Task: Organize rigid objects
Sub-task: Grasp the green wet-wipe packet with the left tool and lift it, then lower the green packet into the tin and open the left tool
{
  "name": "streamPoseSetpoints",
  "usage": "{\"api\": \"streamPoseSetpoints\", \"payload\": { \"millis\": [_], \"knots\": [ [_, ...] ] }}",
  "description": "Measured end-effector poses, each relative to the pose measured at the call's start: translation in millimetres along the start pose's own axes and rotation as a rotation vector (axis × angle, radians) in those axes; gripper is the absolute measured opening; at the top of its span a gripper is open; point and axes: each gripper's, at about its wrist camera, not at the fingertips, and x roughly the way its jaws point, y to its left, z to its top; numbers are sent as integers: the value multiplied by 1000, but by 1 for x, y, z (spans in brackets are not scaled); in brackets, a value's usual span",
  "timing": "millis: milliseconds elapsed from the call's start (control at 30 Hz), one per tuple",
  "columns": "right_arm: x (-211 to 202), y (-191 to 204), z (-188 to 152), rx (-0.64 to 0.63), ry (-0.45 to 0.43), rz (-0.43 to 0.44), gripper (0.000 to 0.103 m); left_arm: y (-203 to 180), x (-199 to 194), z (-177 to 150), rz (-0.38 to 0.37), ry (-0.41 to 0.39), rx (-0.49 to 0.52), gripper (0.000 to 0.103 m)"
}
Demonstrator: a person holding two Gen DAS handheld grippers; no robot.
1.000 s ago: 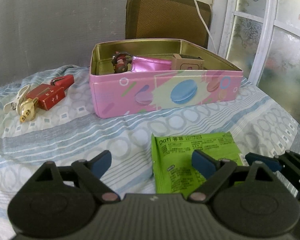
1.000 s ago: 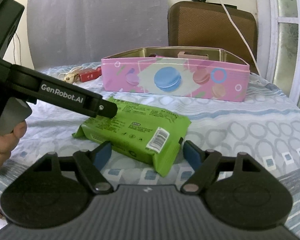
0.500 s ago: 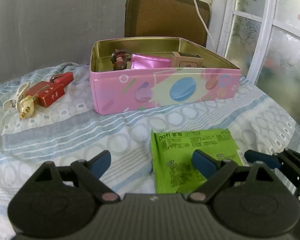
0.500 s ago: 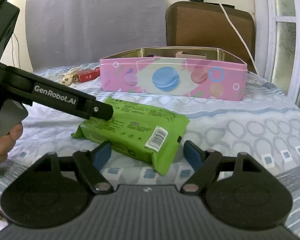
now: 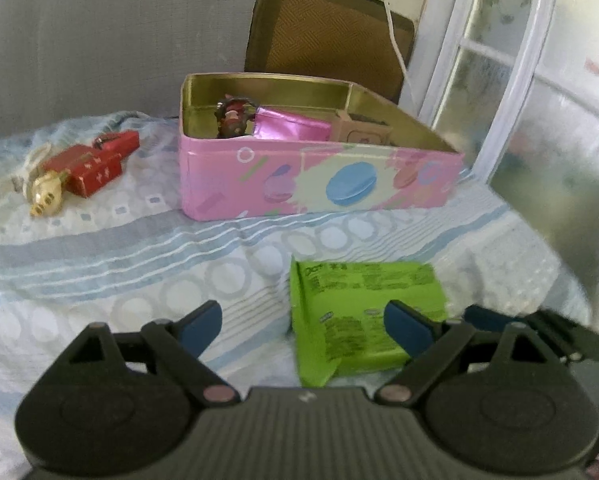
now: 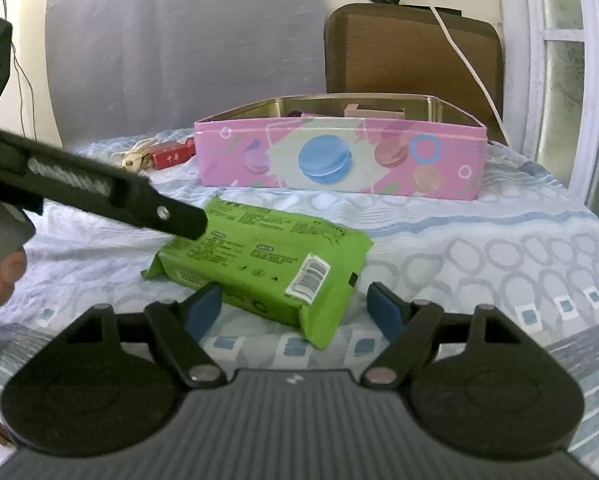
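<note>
A green wipes packet (image 6: 259,256) lies flat on the patterned cloth, just ahead of my open right gripper (image 6: 295,308); it also shows in the left wrist view (image 5: 363,316). My left gripper (image 5: 303,322) is open and empty, its right finger over the packet's near part. A pink macaron tin (image 5: 319,184) stands open behind, holding a small figurine (image 5: 233,118), a pink foil pouch (image 5: 291,128) and a cardboard box (image 5: 363,134). The tin also shows in the right wrist view (image 6: 339,160). Red boxes (image 5: 91,162) with a gold trinket (image 5: 45,198) lie left of the tin.
A brown chair back (image 5: 331,36) with a white cable (image 5: 393,36) stands behind the tin. A white window frame (image 5: 511,72) is at the right. The left gripper's body (image 6: 91,196) crosses the right wrist view at left.
The left gripper has pulled back and risen a little, so tin and packet sit farther off. The right gripper has moved in slightly closer to the packet. Both stay open.
</note>
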Motion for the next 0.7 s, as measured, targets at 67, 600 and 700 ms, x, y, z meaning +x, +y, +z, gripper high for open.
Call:
{"api": "streamPoseSetpoints", "payload": {
  "millis": [67,600,700],
  "knots": [
    [0,1,0,-11,-3,-5,82,2,1,2,-37,12,-15,91],
    [0,20,66,-94,-184,38,55,-3,-21,70,-132,-118,5,54],
    [22,9,99,-81,-186,43,55,2,1,109,-96,-111,-5,55]
  ]
}}
